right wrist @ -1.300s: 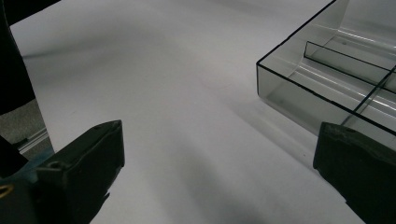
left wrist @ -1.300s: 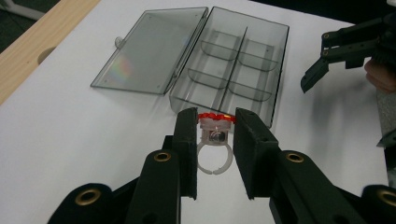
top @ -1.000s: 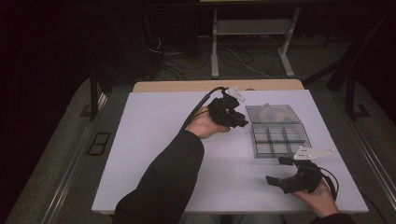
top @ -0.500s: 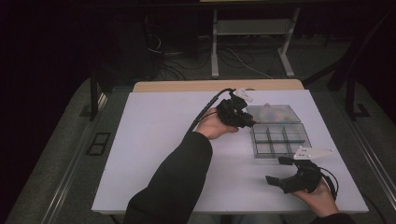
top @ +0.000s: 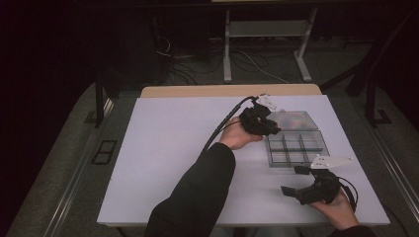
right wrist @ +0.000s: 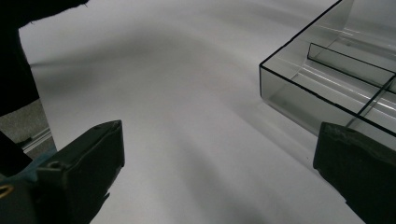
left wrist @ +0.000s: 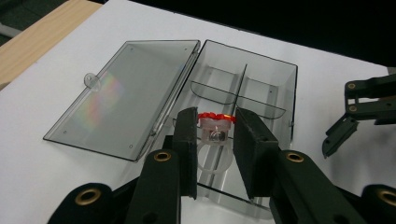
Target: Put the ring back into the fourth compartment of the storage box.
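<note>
The left gripper (top: 271, 129) is carrying what looks like a red-topped ring (left wrist: 215, 125), pinched between its fingers, over the open box (top: 296, 148).

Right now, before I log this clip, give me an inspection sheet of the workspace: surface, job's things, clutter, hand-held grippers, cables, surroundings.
Surface: white tabletop, with a wooden strip along its far edge.
Job's things: clear divided box, its hinged lid lying open flat beside it; a small clear ring with red beads.
Clutter: nothing seen.
Hand-held grippers: left hand-held gripper holds the ring over the box. Right hand-held gripper is open, near the table's front edge, nothing between its jaws.
Cables: black cable trails from the left hand-held gripper along the forearm.
Surroundings: dark room; a metal stand and loose floor wires beyond the table.
</note>
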The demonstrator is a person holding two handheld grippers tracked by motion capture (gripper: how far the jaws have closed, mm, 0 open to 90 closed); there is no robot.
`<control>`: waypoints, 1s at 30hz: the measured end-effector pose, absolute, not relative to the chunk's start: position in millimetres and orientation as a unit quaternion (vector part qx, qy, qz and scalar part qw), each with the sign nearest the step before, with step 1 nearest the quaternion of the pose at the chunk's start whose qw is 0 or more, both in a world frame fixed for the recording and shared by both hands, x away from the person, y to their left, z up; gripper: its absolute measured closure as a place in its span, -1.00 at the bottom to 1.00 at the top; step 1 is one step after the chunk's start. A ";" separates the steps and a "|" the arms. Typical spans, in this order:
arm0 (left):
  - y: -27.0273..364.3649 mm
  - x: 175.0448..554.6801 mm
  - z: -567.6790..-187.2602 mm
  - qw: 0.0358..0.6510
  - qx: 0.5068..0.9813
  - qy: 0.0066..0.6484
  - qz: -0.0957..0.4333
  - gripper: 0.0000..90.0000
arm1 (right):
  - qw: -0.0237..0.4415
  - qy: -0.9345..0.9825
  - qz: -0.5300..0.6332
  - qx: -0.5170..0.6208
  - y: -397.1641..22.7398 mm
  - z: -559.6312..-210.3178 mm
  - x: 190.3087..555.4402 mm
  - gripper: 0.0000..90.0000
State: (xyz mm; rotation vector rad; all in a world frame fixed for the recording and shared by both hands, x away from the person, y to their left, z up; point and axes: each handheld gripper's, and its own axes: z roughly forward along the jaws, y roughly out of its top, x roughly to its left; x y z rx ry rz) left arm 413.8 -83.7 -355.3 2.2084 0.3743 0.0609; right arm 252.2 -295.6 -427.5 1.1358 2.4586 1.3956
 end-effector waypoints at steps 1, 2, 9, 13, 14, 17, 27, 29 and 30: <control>-83.7 413.8 -355.3 0.435 0.887 0.150 0.024 0.55 | 0.047 0.806 0.458 0.372 -295.6 -427.5 252.2 -0.97; -84.9 414.6 -357.0 0.437 0.886 0.152 0.024 0.55 | 0.048 0.807 0.457 0.371 -295.8 -427.6 252.4 -0.97; -89.9 418.9 -366.2 0.440 0.883 0.160 0.027 0.55 | 0.047 0.805 0.459 0.373 -295.0 -427.8 252.7 -0.97; -91.6 422.5 -372.5 0.440 0.882 0.167 0.030 0.55 | 0.049 0.805 0.459 0.372 -295.6 -427.3 252.9 -0.97; -92.1 423.5 -374.8 0.442 0.880 0.171 0.030 0.55 | 0.049 0.805 0.459 0.372 -295.6 -427.3 252.9 -0.97; -93.1 425.6 -380.2 0.447 0.876 0.181 0.028 0.55 | 0.047 0.806 0.459 0.371 -296.1 -427.0 253.1 -0.97; -96.9 431.6 -402.6 0.449 0.871 0.201 0.015 0.55 | 0.049 0.803 0.461 0.373 -298.3 -425.2 253.6 -0.97; -98.1 432.7 -406.5 0.448 0.871 0.200 0.012 0.55 | 0.049 0.803 0.461 0.373 -298.7 -425.2 254.0 -0.97; -98.8 432.8 -407.9 0.449 0.870 0.202 0.011 0.55 | 0.049 0.803 0.461 0.373 -298.7 -425.2 254.0 -0.97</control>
